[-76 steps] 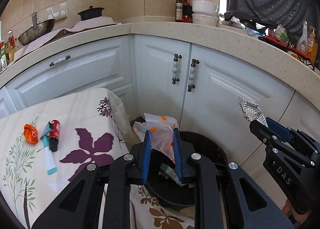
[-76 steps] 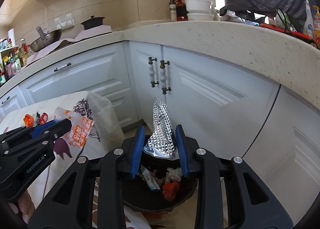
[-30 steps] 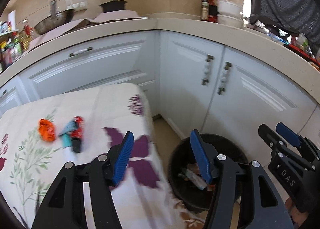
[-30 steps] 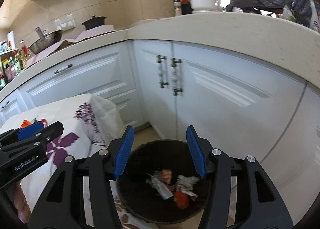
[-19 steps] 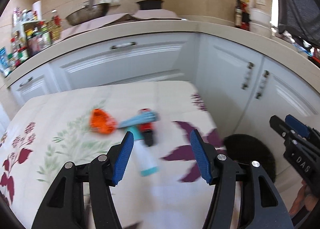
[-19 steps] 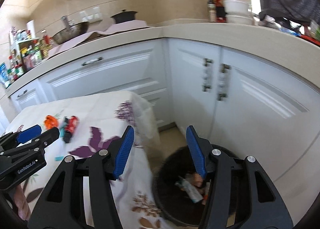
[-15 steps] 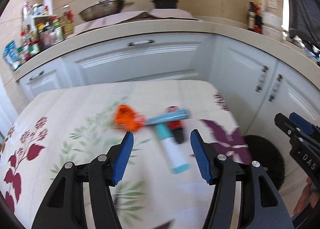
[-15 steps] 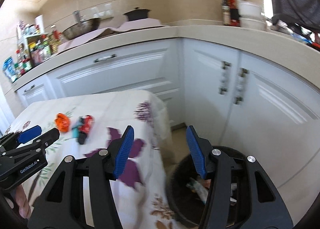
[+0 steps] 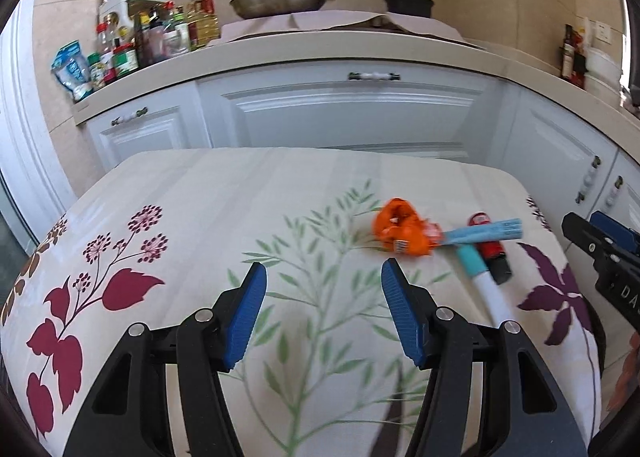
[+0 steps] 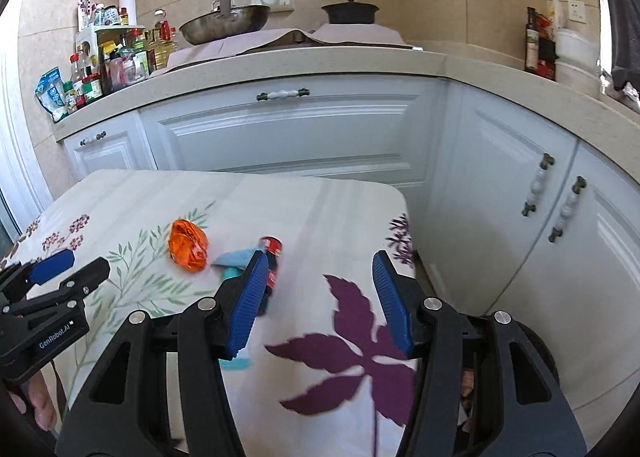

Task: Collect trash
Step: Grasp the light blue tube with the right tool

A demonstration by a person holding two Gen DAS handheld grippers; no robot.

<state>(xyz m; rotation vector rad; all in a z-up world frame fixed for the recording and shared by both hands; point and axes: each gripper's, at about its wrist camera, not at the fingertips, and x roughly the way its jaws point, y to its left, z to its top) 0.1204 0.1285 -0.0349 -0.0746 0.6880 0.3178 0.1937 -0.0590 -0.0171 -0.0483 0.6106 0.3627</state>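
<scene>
Both tools are wide apart and hold nothing: the left gripper and the right gripper hang over the flowery tablecloth. An orange wrapper, a blue tube and a small red can lie bunched together near the tabletop's right edge.

Bright even daylight, glare at the upper right frame edge, strong fisheye bending of the counter, dark vignetted corners, motion blur on the tablecloth foreground, background sharp.
</scene>
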